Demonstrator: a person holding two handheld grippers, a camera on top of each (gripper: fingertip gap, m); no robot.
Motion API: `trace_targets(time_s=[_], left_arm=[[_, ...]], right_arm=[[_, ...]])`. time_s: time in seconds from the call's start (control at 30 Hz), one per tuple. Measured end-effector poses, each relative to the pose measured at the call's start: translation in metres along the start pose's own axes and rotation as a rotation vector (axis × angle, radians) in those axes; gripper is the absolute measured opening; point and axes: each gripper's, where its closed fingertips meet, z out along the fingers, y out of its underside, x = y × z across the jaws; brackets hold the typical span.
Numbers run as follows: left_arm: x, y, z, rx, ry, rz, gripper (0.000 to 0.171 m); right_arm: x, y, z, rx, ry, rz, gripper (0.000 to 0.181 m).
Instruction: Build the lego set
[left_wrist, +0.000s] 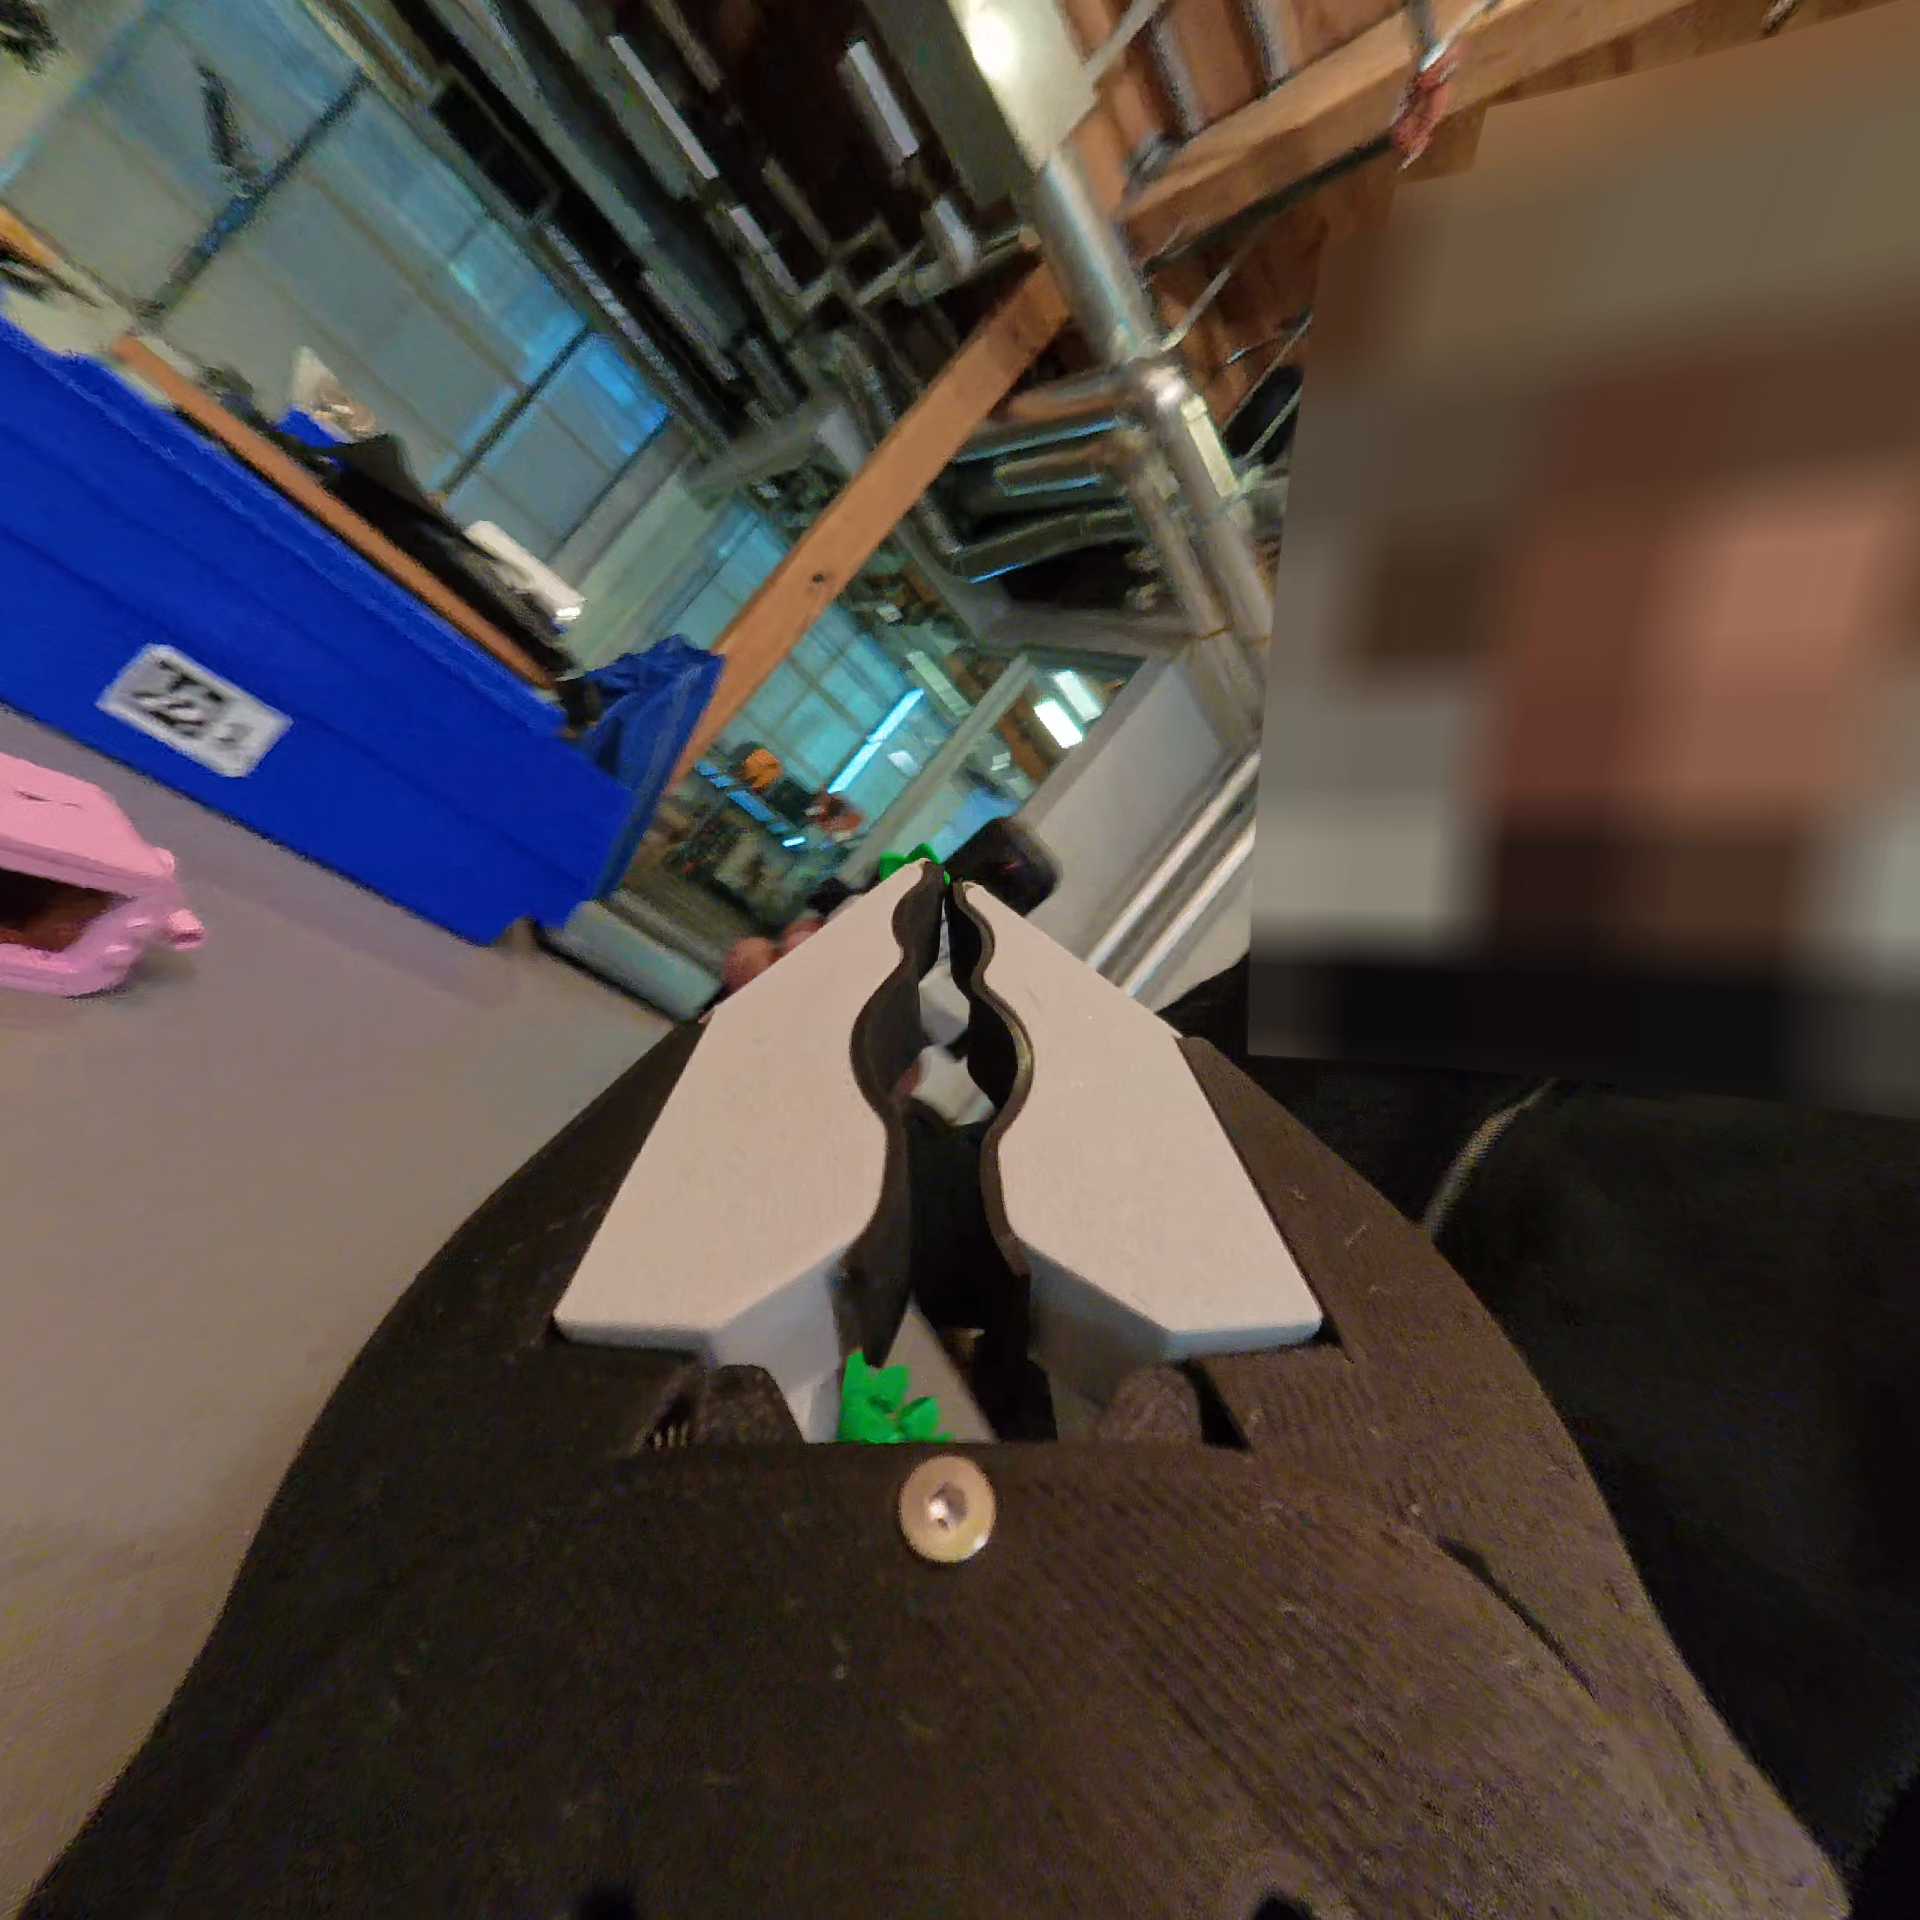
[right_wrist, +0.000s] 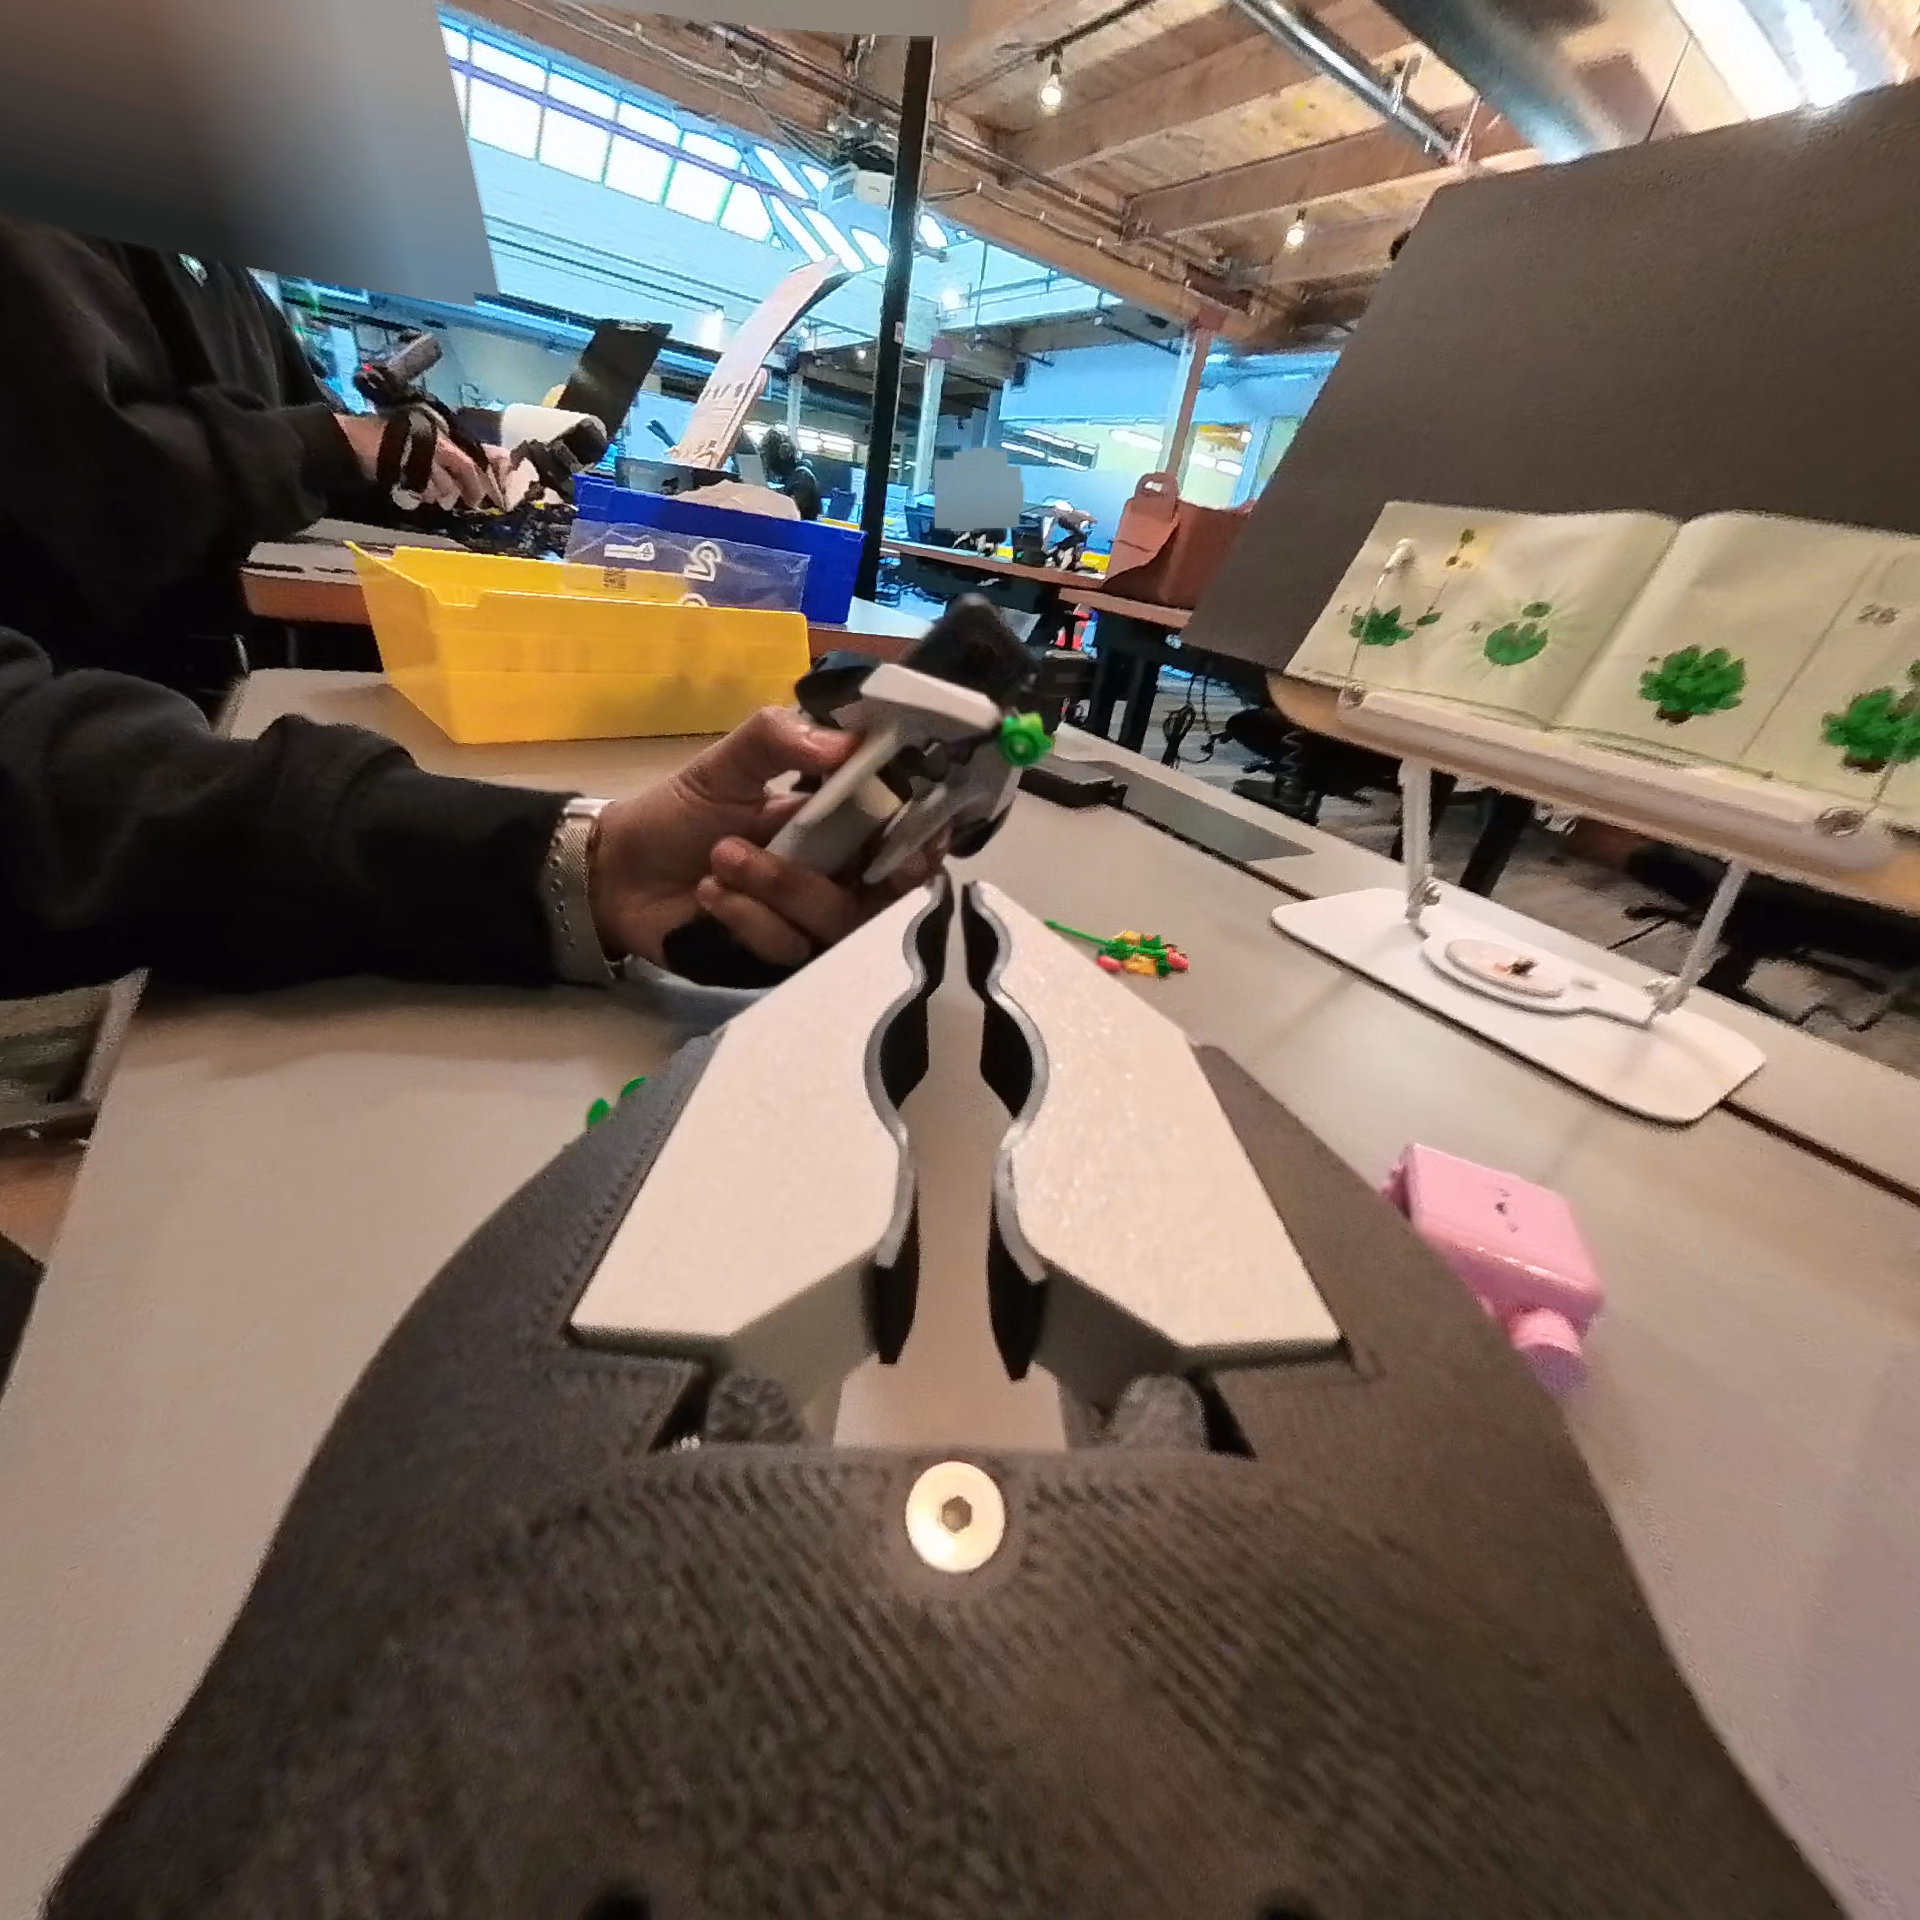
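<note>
While the left gripper (right_wrist: 1013, 750), raised off the table (right_wrist: 312, 1195), apparently pinches a small green lego piece (right_wrist: 1021, 740) for inspection or joining, the right gripper (right_wrist: 956, 902) waits nearly closed and empty, near the instruction booklet (right_wrist: 1621, 634).

My left claw (right_wrist: 1013, 743) is raised and tipped upward, its tips pinched nearly together, gripped by my left hand (right_wrist: 717, 862) in a dark sleeve. My right claw (right_wrist: 954, 894) points level, tips almost touching, holding nothing.
</note>
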Motion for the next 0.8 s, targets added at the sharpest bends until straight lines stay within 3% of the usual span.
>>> trace_targets(time_s=[0.1,0.2,0.33,0.4,0.6,0.8], left_arm=[[-0.024,0.013,0.000,-0.125,-0.242,0.176,0.000],[-0.049,0.035,-0.003,-0.350,-0.470,0.343,0.000],[-0.073,0.074,-0.010,-0.694,-0.642,0.534,0.000],[-0.081,0.088,-0.009,-0.793,-0.674,0.597,0.000],[-0.092,0.107,-0.015,-0.936,-0.702,0.662,0.000],[-0.095,0.109,-0.020,-0.948,-0.710,0.659,0.000]], right_arm=[[0.012,0.007,-0.001,-0.035,0.036,0.078,0.001],[0.031,0.020,-0.005,-0.092,0.112,0.125,0.003],[0.036,0.024,-0.006,-0.114,0.129,0.155,0.005],[0.036,0.027,-0.005,-0.135,0.136,0.138,0.005],[0.029,0.033,0.000,-0.188,0.126,0.081,0.006],[0.029,0.033,0.001,-0.189,0.122,0.082,0.006]])
